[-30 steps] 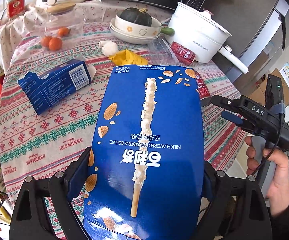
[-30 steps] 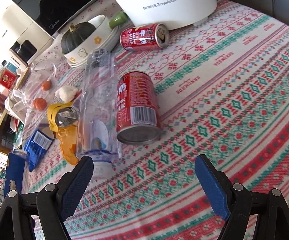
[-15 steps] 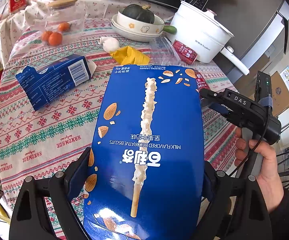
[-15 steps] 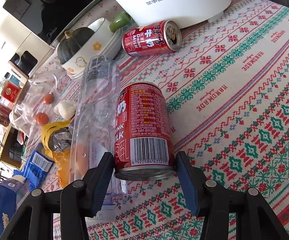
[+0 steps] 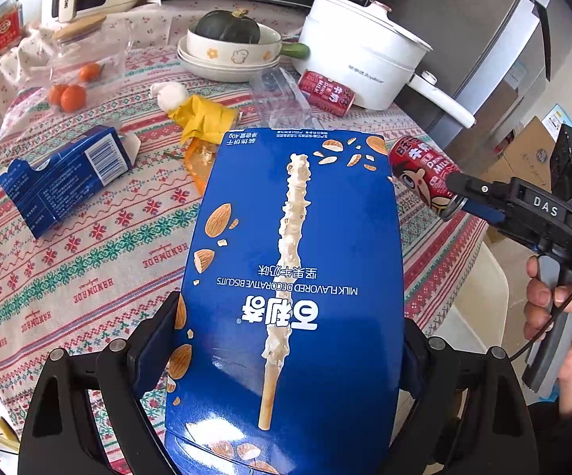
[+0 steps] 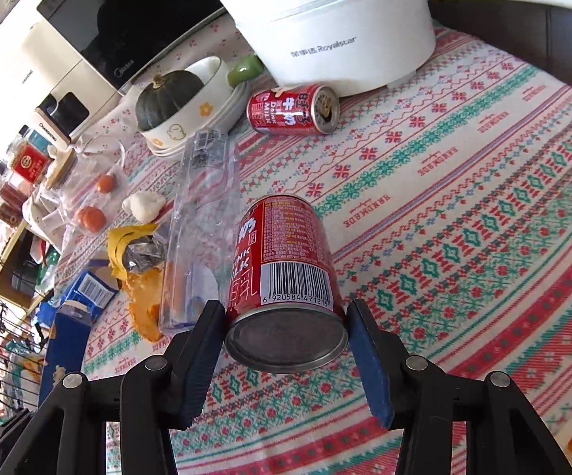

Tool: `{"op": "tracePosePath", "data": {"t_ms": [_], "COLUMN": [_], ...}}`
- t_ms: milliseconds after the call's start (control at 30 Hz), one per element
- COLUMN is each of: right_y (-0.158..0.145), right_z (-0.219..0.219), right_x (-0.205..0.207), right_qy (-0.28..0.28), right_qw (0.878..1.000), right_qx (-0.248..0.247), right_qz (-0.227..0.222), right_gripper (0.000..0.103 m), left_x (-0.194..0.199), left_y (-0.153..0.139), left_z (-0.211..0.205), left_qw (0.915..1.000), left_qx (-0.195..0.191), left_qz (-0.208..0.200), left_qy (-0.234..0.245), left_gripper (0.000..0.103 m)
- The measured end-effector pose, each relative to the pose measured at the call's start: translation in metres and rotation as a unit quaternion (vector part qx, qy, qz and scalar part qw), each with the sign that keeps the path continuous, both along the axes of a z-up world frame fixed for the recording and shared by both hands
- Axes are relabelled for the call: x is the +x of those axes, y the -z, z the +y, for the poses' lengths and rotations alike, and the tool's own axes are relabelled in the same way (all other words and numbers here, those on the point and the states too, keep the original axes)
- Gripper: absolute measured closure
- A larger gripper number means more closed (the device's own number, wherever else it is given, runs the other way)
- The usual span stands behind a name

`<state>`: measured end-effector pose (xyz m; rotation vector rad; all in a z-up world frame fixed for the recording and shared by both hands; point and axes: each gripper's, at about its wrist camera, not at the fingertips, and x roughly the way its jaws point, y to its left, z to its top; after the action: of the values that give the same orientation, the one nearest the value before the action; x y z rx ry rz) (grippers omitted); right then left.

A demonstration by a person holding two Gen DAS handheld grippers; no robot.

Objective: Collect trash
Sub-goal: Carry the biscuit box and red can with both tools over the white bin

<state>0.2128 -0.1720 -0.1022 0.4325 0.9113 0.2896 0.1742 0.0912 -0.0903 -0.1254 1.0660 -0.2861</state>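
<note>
Nearby, a clear plastic bag point(image 6: 203, 213) lies beside the gripped can point(image 6: 286, 273).

Biscuit box point(image 5: 294, 277) covers the worktop point(image 5: 88, 253) behind it and hides most of the left tongs' point(image 5: 292, 340) pads; its near end is cut off by frame bottom. Red can point(image 6: 286, 277) hides the contact pts w/ right tongs point(image 6: 286, 340). Clear plastic bag point(image 6: 203, 213): label too small to read. Person's hand point(image 5: 567, 328) cut off at frame edge
</note>
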Motion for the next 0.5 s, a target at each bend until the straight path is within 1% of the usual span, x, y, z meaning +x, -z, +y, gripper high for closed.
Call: {"op": "tracePosePath", "data": {"t_ms": [200,500], "right_y": [-0.019,-0.029], "right_z": [-0.034,-0.093], "right_x": [-0.026,-0.064], "right_qy": [0.015,0.051], "right_qw": [1.000,0.998], "right_qx": [-0.015,-0.032], "right_qz": [-0.010,0.007], "right_gripper": [0.048,0.048], "left_x": [-0.002,-0.007], "left_y": [-0.003,-0.005], "left_z": [-0.032,-0.099], "left_qw": [0.9997,0.9970], "left_qx": [0.004,-0.002], "left_qz": [-0.007,-0.016], "left_qy": [0.024,0.076], "left_gripper": [0.011,0.011]}}
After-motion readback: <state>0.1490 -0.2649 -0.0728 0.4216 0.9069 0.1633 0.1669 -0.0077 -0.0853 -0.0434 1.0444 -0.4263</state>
